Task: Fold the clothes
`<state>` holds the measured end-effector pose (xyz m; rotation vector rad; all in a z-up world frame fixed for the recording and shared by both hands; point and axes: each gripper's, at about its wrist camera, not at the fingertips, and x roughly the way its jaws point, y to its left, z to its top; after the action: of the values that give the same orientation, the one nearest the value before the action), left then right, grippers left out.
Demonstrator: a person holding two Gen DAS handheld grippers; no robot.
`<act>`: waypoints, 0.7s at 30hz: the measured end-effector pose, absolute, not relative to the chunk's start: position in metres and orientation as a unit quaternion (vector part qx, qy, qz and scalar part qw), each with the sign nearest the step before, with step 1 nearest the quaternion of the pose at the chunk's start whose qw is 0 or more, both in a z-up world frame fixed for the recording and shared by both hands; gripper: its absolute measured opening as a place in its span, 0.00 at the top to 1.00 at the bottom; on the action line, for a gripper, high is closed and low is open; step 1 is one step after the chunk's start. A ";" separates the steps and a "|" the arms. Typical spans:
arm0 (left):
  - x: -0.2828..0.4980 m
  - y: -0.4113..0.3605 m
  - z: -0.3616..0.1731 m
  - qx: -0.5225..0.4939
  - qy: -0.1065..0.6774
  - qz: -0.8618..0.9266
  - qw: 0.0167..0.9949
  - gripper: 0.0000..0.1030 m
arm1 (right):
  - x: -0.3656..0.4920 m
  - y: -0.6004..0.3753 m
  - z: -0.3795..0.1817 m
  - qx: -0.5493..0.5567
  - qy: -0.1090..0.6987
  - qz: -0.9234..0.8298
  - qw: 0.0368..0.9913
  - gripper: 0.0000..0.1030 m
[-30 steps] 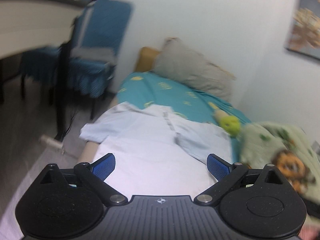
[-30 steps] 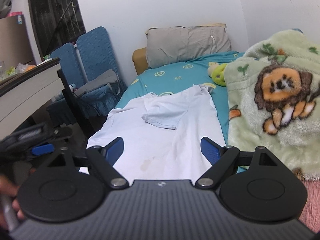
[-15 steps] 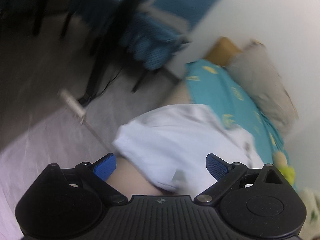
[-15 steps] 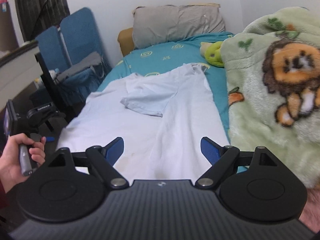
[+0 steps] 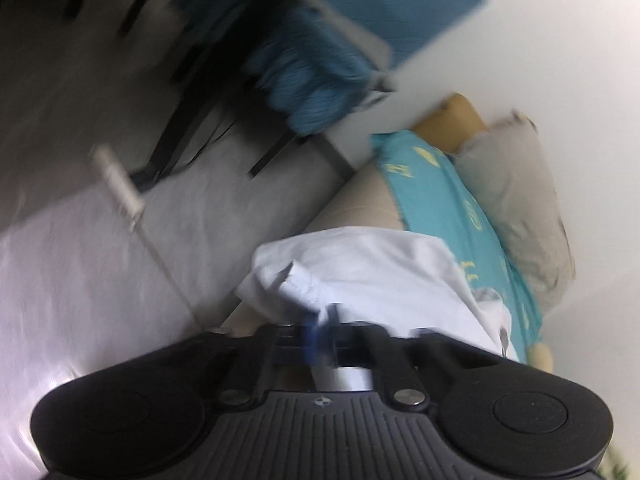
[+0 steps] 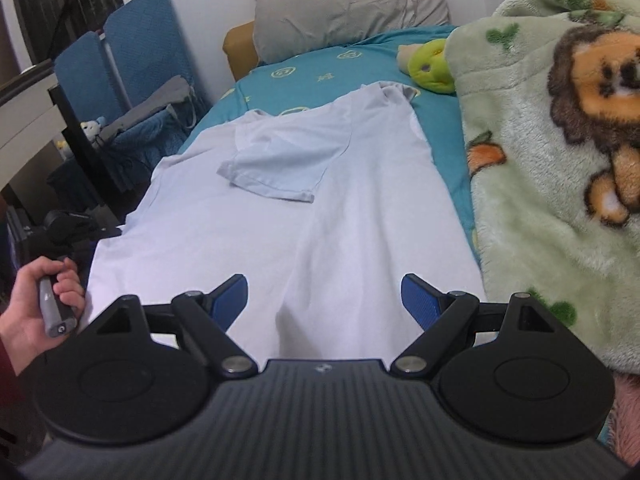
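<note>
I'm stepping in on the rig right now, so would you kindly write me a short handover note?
Left gripper: shut, pinching the shirt at its left edge, by the side of the bed.
Right gripper: open, empty, over the shirt's near hem.
Shirt: spread flat along the bed, collar toward the pillow; the blanket lies along its right side.
Done: one sleeve folded in across the chest.
Left: the side folds, then folding it up lengthwise.
</note>
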<state>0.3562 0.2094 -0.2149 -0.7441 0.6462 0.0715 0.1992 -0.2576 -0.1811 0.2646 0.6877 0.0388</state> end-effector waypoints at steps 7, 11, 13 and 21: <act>0.364 0.140 -0.124 -0.154 0.249 0.003 0.956 0.98 | 0.191 -0.265 -0.166 0.145 0.312 0.009 0.939 0.17; 0.374 0.055 -0.075 -0.015 0.223 -0.073 0.972 0.98 | 0.186 -0.274 -0.161 0.168 0.304 0.002 0.938 0.17; 0.378 0.005 -0.064 0.041 0.221 -0.120 0.967 0.98 | 0.183 -0.280 -0.158 0.173 0.297 -0.009 0.939 0.17; 0.389 -0.153 -0.114 0.145 0.280 -0.211 0.925 0.89 | 0.180 -0.306 -0.163 0.209 0.287 -0.033 0.934 0.17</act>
<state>0.3891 -0.1528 -0.1135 0.2981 0.5744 -0.4335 0.1803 -0.3064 -0.1628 0.4272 0.5876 -0.0669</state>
